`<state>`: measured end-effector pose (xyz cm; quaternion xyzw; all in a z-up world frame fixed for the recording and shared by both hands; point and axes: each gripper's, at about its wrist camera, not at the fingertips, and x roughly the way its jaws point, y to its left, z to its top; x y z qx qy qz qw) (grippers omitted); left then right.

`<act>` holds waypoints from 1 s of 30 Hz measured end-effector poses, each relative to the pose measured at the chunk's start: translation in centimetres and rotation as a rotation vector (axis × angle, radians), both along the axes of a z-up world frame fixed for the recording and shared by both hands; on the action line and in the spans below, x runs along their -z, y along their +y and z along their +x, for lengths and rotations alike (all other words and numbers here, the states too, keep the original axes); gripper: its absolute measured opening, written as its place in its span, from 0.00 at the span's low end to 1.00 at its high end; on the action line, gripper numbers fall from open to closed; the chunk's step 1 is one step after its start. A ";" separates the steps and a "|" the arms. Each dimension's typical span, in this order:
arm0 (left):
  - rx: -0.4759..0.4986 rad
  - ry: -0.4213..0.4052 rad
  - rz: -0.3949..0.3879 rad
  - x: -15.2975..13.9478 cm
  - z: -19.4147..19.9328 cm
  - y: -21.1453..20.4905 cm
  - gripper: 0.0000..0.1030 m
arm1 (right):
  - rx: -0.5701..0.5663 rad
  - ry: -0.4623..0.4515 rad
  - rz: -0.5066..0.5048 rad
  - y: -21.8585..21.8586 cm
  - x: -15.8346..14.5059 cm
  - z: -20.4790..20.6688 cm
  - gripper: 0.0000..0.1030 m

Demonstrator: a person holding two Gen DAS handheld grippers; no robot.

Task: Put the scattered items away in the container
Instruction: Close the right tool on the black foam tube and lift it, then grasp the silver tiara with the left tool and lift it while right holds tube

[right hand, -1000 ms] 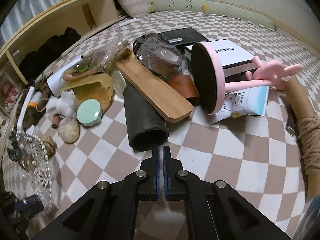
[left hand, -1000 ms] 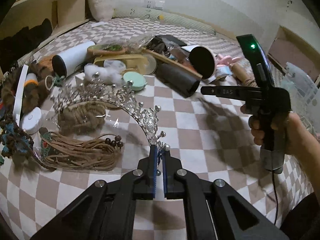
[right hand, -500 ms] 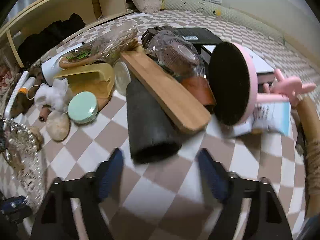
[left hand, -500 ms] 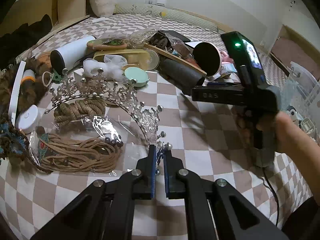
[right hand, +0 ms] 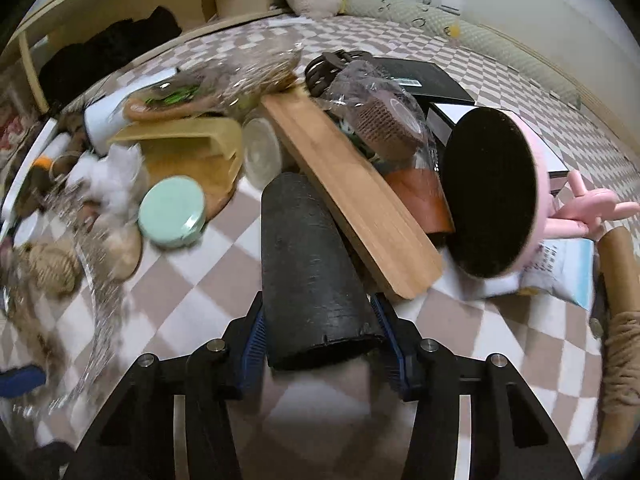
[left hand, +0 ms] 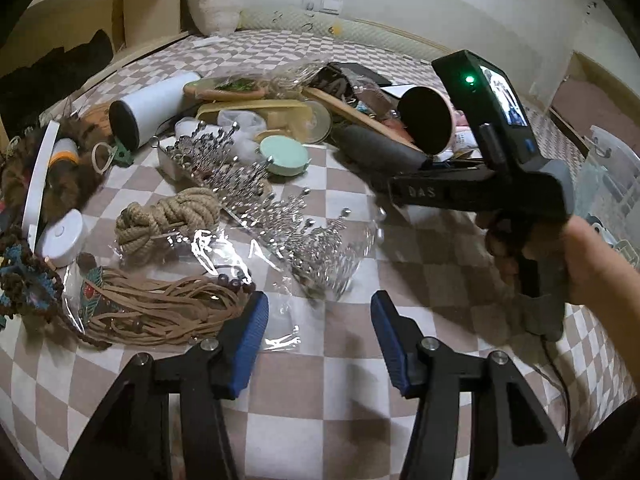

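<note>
A bed with a brown-and-white checkered cover (left hand: 328,364) carries the clutter. Directly on it lie a silver tiara (left hand: 280,216), a knotted rope bundle (left hand: 168,216), a bagged brown cord tassel (left hand: 160,312), a mint round tin (right hand: 172,210) and a black roll (right hand: 312,272).

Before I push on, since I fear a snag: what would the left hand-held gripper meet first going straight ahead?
Most likely the silver tiara, which lies just beyond the open left hand-held gripper on the checkered cover. Depth is unclear, and crinkled clear plastic beside it may catch too.
</note>
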<state>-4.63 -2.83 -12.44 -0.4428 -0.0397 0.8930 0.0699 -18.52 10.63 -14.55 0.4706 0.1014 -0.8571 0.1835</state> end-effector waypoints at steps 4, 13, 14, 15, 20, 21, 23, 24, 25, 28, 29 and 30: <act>0.027 0.053 0.012 -0.8 0.5 0.3 0.51 | -0.010 -0.045 -0.010 1.7 -1.1 2.1 0.49; 0.098 0.122 -0.012 -0.6 -1.0 1.5 0.51 | 0.030 -0.145 -0.049 7.4 -2.1 8.0 0.48; 0.108 0.124 -0.017 -0.5 -1.2 1.7 0.51 | 0.037 -0.154 -0.058 7.9 -2.2 8.6 0.48; 0.115 0.124 -0.024 -0.3 -1.4 1.9 0.51 | 0.045 -0.162 -0.070 8.3 -2.2 9.1 0.48; 0.125 0.115 -0.085 0.6 -2.4 2.6 0.46 | 0.057 -0.180 -0.089 8.0 -2.2 9.8 0.48; 0.123 0.112 -0.088 0.7 -2.6 2.6 0.42 | 0.058 -0.179 -0.089 8.2 -2.3 9.8 0.48; 0.125 0.108 -0.084 0.8 -2.7 2.6 0.32 | 0.062 -0.178 -0.099 8.1 -2.4 9.7 0.48; 0.127 0.105 -0.080 0.8 -2.8 2.6 0.32 | 0.063 -0.179 -0.104 8.2 -2.5 9.7 0.48; 0.130 0.103 -0.076 0.8 -2.8 2.6 0.31 | 0.063 -0.179 -0.108 8.4 -2.6 9.8 0.47; 0.139 0.100 -0.071 0.8 -2.8 2.7 0.17 | 0.069 -0.192 -0.114 8.7 -2.5 9.9 0.47; 0.147 0.106 -0.083 0.7 -2.7 3.0 0.15 | 0.069 -0.195 -0.112 8.9 -2.6 10.0 0.47; 0.154 0.110 -0.089 0.6 -2.5 3.2 0.14 | 0.070 -0.197 -0.110 9.0 -2.6 10.2 0.47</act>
